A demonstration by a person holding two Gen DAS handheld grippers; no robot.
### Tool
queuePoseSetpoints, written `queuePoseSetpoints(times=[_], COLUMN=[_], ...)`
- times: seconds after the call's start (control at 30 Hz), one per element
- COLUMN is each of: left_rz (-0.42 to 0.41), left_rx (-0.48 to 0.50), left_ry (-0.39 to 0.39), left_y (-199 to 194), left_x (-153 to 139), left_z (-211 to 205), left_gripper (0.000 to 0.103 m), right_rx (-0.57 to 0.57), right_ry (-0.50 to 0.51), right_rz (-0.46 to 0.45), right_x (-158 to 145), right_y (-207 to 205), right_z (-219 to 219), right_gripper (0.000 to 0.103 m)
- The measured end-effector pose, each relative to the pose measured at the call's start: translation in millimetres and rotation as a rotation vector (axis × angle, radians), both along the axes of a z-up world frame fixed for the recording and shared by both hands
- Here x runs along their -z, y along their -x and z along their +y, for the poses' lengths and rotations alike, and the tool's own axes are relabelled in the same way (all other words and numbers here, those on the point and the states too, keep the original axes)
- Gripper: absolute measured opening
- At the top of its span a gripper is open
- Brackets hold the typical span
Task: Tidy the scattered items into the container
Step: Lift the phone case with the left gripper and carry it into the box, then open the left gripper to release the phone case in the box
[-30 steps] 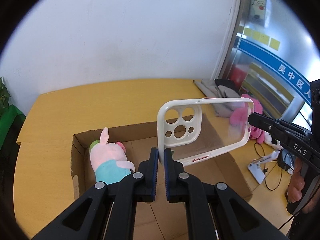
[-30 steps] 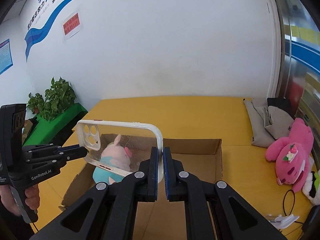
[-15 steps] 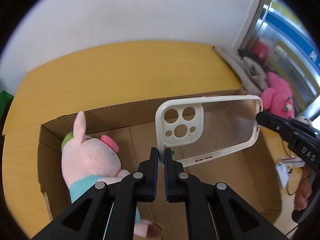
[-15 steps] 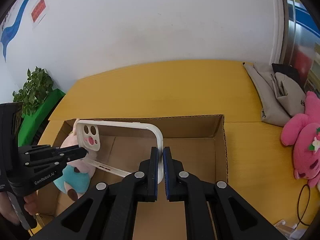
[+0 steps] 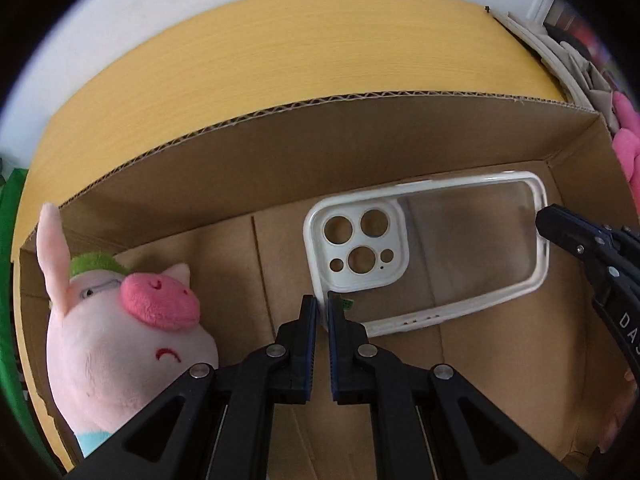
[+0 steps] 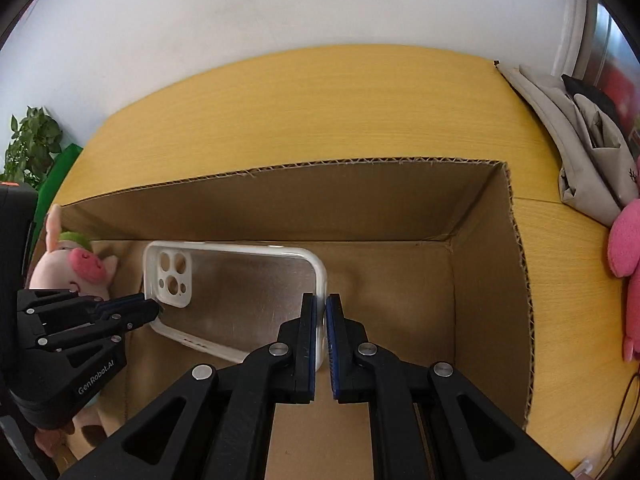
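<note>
Two tools, the left tool (image 5: 323, 308) and the right tool (image 6: 321, 312), each pinch one short end of the phone case (image 5: 436, 252), which hangs longways between them inside the cardboard box (image 6: 492, 280), beside the pig toy (image 5: 120, 336).

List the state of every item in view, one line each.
Phone case: held at both ends, inside the box, above its floor.
Left tool: shut on the case's camera end.
Right tool: shut on the other end.
Cardboard box: open-topped, upright.
Pig plush: in the box's left end.
</note>
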State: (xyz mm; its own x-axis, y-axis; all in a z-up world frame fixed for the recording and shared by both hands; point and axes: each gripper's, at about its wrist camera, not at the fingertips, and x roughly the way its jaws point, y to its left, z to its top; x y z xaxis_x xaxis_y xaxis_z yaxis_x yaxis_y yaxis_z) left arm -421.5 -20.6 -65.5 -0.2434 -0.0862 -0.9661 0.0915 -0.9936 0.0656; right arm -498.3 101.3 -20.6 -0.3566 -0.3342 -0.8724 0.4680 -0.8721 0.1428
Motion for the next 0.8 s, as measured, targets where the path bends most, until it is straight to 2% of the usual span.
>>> queuePoseSetpoints(times=[0.13, 0.23, 0.27, 0.33, 0.4, 0.43, 0.47, 0.5, 0.57, 0.63, 0.7, 0.8], left_rz=[-0.019, 0.01, 0.031, 0.093, 0.168, 0.209, 0.262, 0.308, 0.399, 0.487, 0.581, 0.687], left_rx=[0.007, 0.002, 0.003, 0.025, 0.034, 0.033, 0.037, 0.047, 0.067, 0.08, 0.082, 0.087], left_ry=[0.034, 0.042, 0.049, 0.06, 0.043, 0.027, 0.004, -0.014, -0.018, 0.004, 0.015, 0.011], left_y=[1, -4, -7, -16, -28, -37, -49, -61, -93, -122, -170, -230], left_x=[2, -3, -8, -24, -48, -61, -77, -91, -119, -144, -162, -174], left_z=[5, 4, 4, 5, 4, 4, 3, 3, 4, 8, 15, 24], left_gripper=[0.006, 0.011, 0.016, 0.021, 0.028, 0.035, 0.044, 0.049, 0.066, 0.074, 0.078, 0.079], right_rx=[0.006, 0.005, 0.01, -0.003, -0.028, -0.033, -0.037, -0.044, -0.078, -0.096, -0.072, -0.035], right_ry=[-0.012, -0.021, -0.019, 0.005, 0.045, 0.074, 0.111, 0.151, 0.213, 0.224, 0.195, 0.16], right_rz=[-0.009, 0.001, 0.015, 0.057, 0.133, 0.174, 0.205, 0.229, 0.269, 0.312, 0.367, 0.421], right_x=[6, 7, 4, -15, -46, -64, -80, -95, -120, -135, -142, -146], right_y=[2, -1, -3, -11, -26, -37, -49, -63, -99, -137, -175, -223], right_z=[-1, 0, 2, 6, 13, 20, 28, 37, 55, 68, 79, 88], right_gripper=[0.006, 0.007, 0.009, 0.023, 0.065, 0.075, 0.091, 0.097, 0.098, 0.103, 0.103, 0.103])
